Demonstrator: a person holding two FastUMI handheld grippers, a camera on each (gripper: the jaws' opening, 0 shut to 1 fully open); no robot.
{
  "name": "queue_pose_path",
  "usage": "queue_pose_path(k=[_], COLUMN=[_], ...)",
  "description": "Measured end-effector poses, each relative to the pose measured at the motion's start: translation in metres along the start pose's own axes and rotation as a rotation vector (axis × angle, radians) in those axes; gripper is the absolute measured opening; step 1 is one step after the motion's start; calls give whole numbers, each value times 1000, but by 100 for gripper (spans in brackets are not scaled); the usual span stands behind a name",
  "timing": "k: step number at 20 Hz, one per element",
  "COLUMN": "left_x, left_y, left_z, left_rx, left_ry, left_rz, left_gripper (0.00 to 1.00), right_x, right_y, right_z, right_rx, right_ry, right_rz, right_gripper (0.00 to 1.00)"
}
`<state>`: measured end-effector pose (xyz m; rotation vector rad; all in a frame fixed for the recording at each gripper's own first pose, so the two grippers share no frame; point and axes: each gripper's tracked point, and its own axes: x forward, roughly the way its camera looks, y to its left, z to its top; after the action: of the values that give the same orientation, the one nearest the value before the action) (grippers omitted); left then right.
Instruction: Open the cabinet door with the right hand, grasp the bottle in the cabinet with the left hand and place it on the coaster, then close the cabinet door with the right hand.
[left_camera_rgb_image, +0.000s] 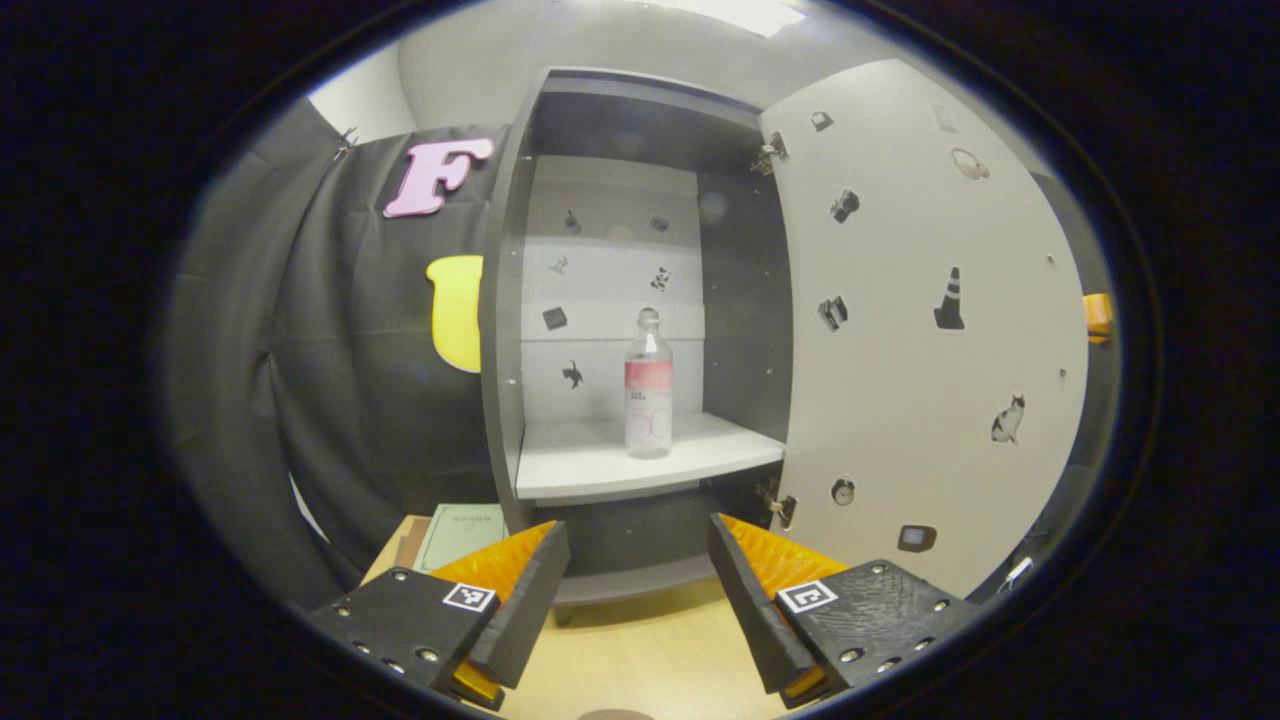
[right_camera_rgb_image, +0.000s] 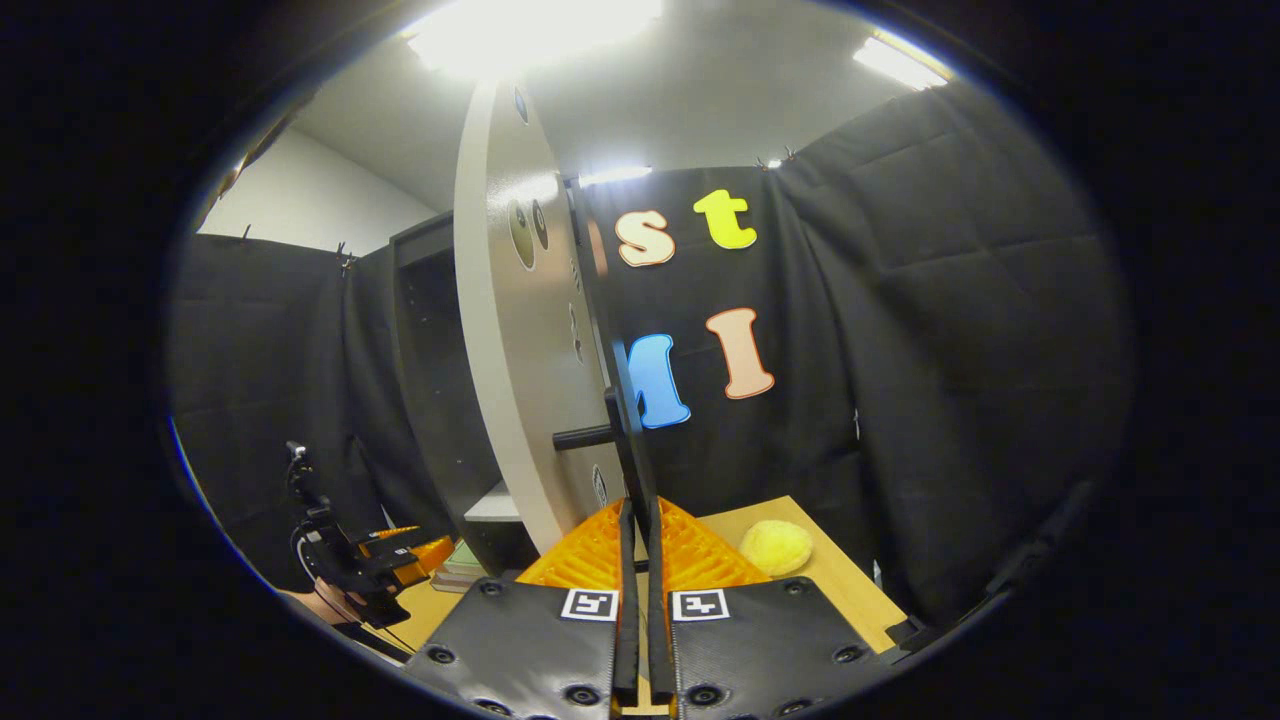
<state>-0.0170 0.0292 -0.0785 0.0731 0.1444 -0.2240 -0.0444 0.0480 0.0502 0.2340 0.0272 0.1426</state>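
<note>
Left gripper view: bottle (left_camera_rgb_image: 648, 385) upright on cabinet shelf (left_camera_rgb_image: 600, 462), well beyond wide-open, empty left tool (left_camera_rgb_image: 638, 585).

Tabletop (left_camera_rgb_image: 640, 650): pale wood. Green booklet (left_camera_rgb_image: 462, 530): lying flat at the left, near the cabinet's foot, on top of a brown sheet. Yellow fuzzy ball (right_camera_rgb_image: 775, 547): resting at the tabletop's far right, near the black cloth wall.
</note>
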Motion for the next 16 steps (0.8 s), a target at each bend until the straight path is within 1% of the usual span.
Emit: queue_pose_path(k=[2, 4, 6, 8, 9, 11, 12, 13, 14, 15, 16], left_x=[16, 31, 50, 65, 70, 83, 92, 101, 112, 123, 135], left_y=[-1, -4, -12, -16, -14, -6, -3, -1, 2, 1, -2], left_z=[12, 19, 26, 48, 60, 83, 94, 105, 114, 120, 127], left_rx=[30, 28, -31, -87, -92, -87, -83, -77, -71, -68, -63], left_ry=[-39, -53, -55, -82, -96, -124, -137, -146, -149, -143, -134], left_rz=[-24, -44, -73, -101, -102, -90, -90, -88, -84, -86, -96], left_gripper=[84, 86, 84, 87, 87, 86, 84, 86, 84, 88, 84], right_x=[-21, -51, -69, -79, -80, -65, -56, -52, -45, -41, -34], right_y=[0, -9, -25, -50, -60, -77, -86, -94, -103, -111, -118], right_z=[-3, -5, 0, 8, 14, 29, 35, 38, 42, 45, 45], right_rx=[-6, 37, 83, 88, 86, 95, 103, 113, 123, 131, 133], right_ry=[-5, -8, -19, -33, -43, -75, -92, -110, -131, -139, -144], right_rz=[-21, -72, -129, -191, -219, -260, -281, -299, -318, -328, -332], right_gripper=[6, 3, 3, 2, 2, 2, 2, 2, 0, 4, 5])
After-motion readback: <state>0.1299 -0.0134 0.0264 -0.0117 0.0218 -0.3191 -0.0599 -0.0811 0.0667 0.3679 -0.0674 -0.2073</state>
